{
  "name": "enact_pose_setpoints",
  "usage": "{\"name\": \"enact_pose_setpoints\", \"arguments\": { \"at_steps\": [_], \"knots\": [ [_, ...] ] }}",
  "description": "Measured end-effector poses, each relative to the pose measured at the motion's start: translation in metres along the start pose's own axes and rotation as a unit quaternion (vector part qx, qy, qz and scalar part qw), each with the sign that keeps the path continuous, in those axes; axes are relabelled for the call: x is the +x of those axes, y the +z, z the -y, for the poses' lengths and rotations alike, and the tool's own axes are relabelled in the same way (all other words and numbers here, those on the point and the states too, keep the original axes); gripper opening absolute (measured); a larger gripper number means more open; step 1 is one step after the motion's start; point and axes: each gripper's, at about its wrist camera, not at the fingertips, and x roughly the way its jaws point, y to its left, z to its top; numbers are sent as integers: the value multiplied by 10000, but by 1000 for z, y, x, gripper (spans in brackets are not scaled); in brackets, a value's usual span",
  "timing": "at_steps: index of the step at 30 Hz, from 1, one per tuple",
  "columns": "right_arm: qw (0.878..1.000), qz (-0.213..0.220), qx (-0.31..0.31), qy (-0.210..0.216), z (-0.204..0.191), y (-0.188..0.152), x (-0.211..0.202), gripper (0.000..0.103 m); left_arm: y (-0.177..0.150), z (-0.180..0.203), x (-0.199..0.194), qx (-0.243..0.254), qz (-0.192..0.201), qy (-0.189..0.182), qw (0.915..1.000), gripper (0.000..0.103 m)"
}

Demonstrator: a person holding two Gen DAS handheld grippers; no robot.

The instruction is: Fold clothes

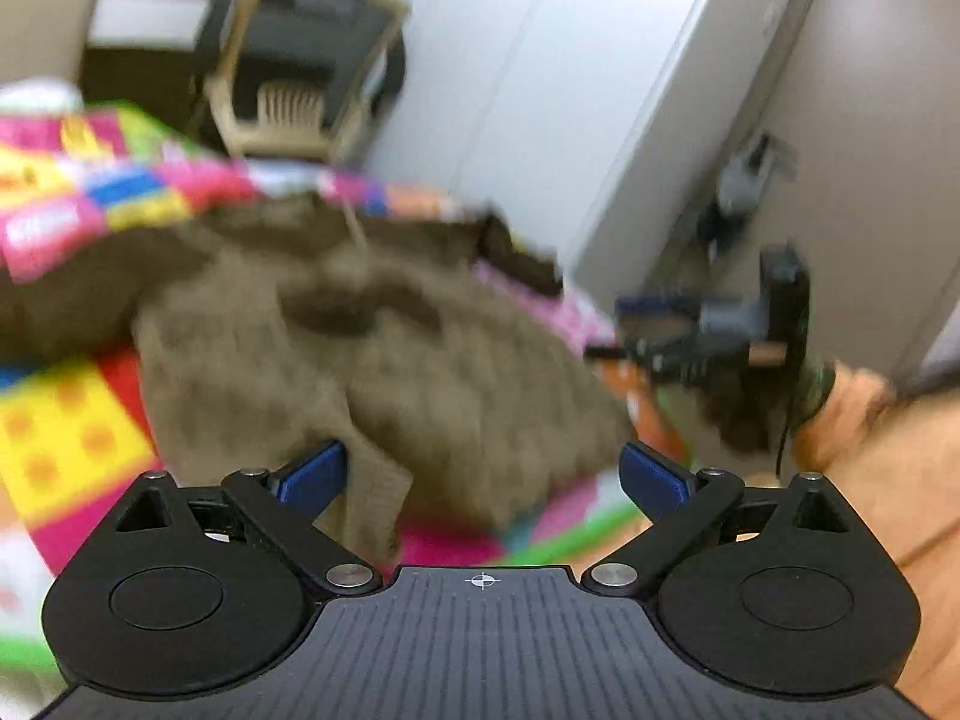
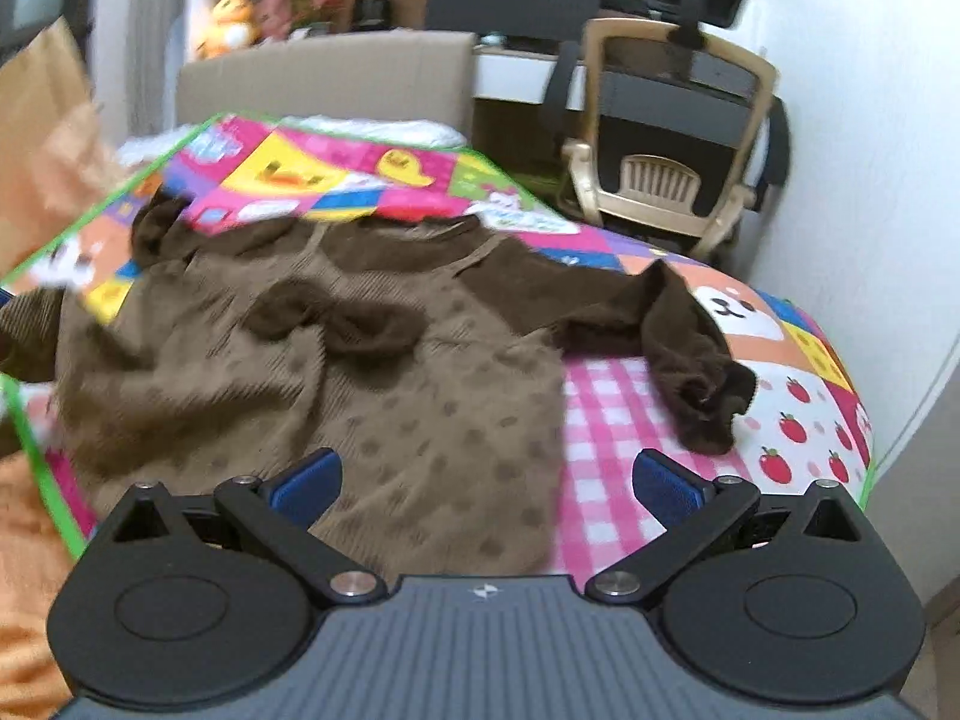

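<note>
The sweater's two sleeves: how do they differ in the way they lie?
The right-hand sleeve stretches out onto the pink checked part of the blanket, cuff bunched. The left-hand sleeve is crumpled short near the shoulder. Both are darker brown than the dotted tan body.

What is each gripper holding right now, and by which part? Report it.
Nothing is held. The left gripper and right gripper both stand open above the brown dotted knit sweater, which lies spread on the colourful patchwork play mat.
</note>
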Motion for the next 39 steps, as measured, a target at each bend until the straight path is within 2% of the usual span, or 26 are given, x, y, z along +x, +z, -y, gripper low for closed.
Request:
{"name": "enact_pose_setpoints", "arguments": {
  "at_steps": [2, 3, 4, 5, 6, 8, 9, 10, 15, 17, 18, 19, 21, 22, 24, 25, 26, 28, 32, 34, 36, 38, 39],
  "knots": [
    [9965, 78, 817, 180, 20, 11, 15, 103, 20, -18, -3, -412, 356, 370, 9978, 101],
    [9917, 118, 1251, 280, 31, 17, 23, 103, 30, -32, -2, -741, 507, 714, 9934, 101],
    [9849, 157, 1682, 381, 42, 22, 31, 103, 36, -47, 0, -1115, 670, 1190, 9843, 101],
    [9781, 184, 2024, 459, 51, 25, 41, 103, 40, -62, 2, -1497, 836, 1704, 9704, 101],
    [9724, 198, 2277, 467, 58, 28, 52, 103, 45, -77, 4, -1871, 998, 2210, 9519, 101],
    [9652, 242, 2572, 408, 64, 32, 73, 103, 50, -104, 11, -2397, 1175, 2961, 9171, 101],
    [9655, 285, 2562, 360, 62, 34, 82, 103, 52, -116, 16, -2486, 1225, 3266, 9036, 101],
    [9658, 328, 2552, 311, 59, 35, 90, 103, 54, -123, 21, -2440, 1232, 3507, 8957, 101],
    [9705, 507, 2339, 302, 47, 33, 108, 103, 64, -160, 58, -2044, 720, 4551, 8636, 101],
    [9726, 572, 2229, 332, 42, 31, 113, 103, 61, -175, 67, -2131, 634, 4736, 8522, 98],
    [9736, 605, 2175, 346, 39, 30, 115, 103, 61, -181, 69, -2157, 585, 4770, 8501, 80],
    [9745, 638, 2120, 361, 37, 29, 117, 103, 61, -187, 70, -2172, 530, 4785, 8491, 42],
    [9744, 708, 2094, 411, 35, 27, 118, 103, 61, -192, 70, -2189, 494, 4835, 8461, 29],
    [9734, 704, 2138, 434, 37, 27, 118, 103, 63, -191, 69, -2146, 513, 4845, 8465, 15],
    [9720, 658, 2209, 460, 39, 26, 120, 103, 72, -182, 69, -1985, 624, 4812, 8516, 12],
    [9713, 635, 2245, 474, 40, 26, 121, 103, 80, -171, 69, -1795, 772, 4711, 8602, 10],
    [9705, 612, 2280, 487, 41, 26, 122, 103, 90, -159, 69, -1569, 942, 4587, 8695, 10],
    [9690, 566, 2350, 514, 43, 25, 124, 103, 112, -128, 72, -1170, 1306, 4122, 8941, 10],
    [9657, 474, 2491, 567, 47, 24, 127, 103, 149, -79, 100, -838, 1679, 2749, 9430, 10],
    [9639, 427, 2561, 593, 49, 24, 129, 103, 155, -63, 122, -734, 1655, 2225, 9580, 10],
    [9620, 381, 2630, 620, 51, 23, 130, 103, 154, -54, 141, -696, 1489, 2012, 9657, 11],
    [9601, 335, 2700, 646, 53, 22, 132, 103, 148, -49, 152, -510, 1245, 2167, 9669, 18],
    [9592, 315, 2731, 659, 53, 22, 133, 103, 141, -51, 152, -350, 1178, 2490, 9607, 33]
  ]
}}
